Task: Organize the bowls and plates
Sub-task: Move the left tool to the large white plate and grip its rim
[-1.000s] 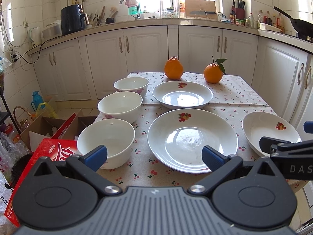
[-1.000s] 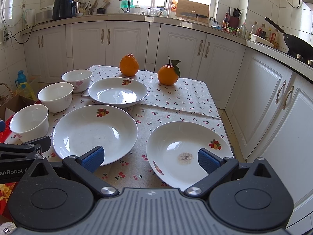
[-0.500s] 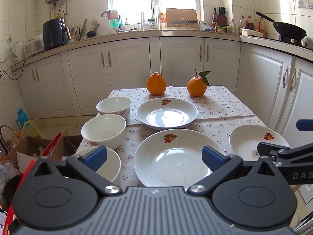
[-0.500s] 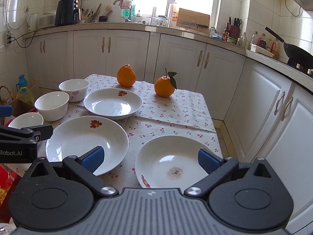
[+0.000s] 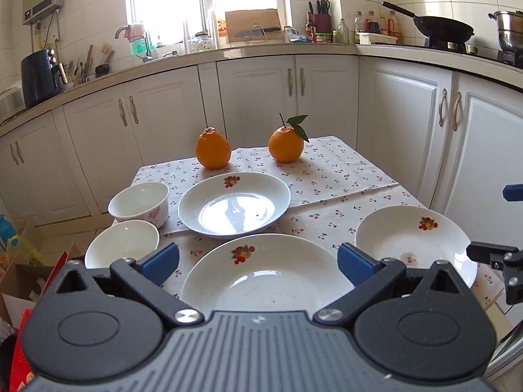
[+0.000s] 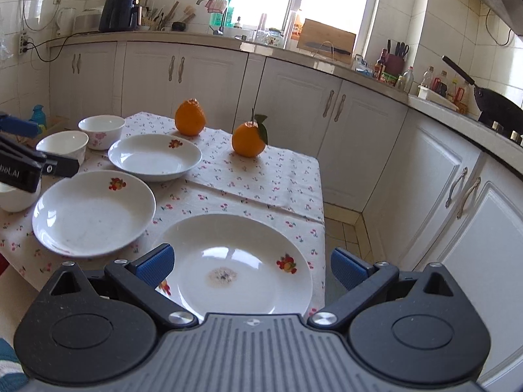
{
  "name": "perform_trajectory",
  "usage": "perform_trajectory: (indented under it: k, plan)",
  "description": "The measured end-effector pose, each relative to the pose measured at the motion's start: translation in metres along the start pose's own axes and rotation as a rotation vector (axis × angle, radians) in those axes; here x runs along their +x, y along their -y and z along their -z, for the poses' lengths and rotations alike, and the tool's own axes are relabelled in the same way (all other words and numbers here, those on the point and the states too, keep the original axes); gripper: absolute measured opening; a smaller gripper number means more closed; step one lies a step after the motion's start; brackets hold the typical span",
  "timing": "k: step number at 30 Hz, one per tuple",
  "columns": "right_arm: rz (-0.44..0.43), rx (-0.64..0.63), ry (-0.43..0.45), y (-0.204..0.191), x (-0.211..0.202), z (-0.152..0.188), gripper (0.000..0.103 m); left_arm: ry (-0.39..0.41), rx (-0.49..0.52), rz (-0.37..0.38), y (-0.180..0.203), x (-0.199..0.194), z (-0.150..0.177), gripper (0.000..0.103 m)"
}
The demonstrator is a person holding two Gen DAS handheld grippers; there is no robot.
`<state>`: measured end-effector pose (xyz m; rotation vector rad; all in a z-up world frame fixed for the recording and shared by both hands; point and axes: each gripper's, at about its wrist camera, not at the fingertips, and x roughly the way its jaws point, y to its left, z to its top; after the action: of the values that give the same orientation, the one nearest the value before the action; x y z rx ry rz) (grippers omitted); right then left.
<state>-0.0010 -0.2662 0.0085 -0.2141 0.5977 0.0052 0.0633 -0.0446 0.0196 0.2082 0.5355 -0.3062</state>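
Observation:
Three white plates with fruit prints lie on the cherry-print tablecloth: a large near plate [image 5: 264, 277] [image 6: 94, 212], a far plate [image 5: 233, 204] [image 6: 155, 156], and a right plate with a brown stain [image 5: 415, 241] [image 6: 242, 264]. White bowls stand in a row along the left edge: a far bowl [image 5: 140, 201] [image 6: 102, 130] and a middle bowl [image 5: 122, 248] [image 6: 62, 145]; a third bowl [image 6: 13, 197] is mostly hidden. My left gripper [image 5: 258, 261] is open above the large plate's near rim. My right gripper [image 6: 250, 263] is open over the stained plate. Neither holds anything.
Two oranges [image 5: 212, 148] [image 5: 286, 145] sit at the table's far end. White cabinets [image 5: 261, 98] and a cluttered counter ring the table. Cardboard and red boxes [image 5: 19, 294] lie on the floor at left. A wok [image 5: 438, 27] sits on the stove at right.
Both grippers have drawn back and tilted up, so the dishes sit lower and nearer in view. The near bowl has slipped behind my left gripper. No dish moved.

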Motion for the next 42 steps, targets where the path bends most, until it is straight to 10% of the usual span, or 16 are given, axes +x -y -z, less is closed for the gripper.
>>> perform_trajectory:
  k: [9,19,42]
  plan:
    - [-0.114,0.044,-0.144,0.009,0.031,0.052,0.103,0.001,0.064,-0.001,0.018,0.025,-0.006,0.102]
    - [-0.205,0.085,-0.203,0.019,0.068,0.067,0.103,-0.118,0.051,0.18,0.029,0.054,-0.016,0.102]
    - [-0.335,0.018,-0.043,0.041,0.075,0.081,0.103,-0.332,0.267,0.419,0.107,0.146,-0.044,0.102]
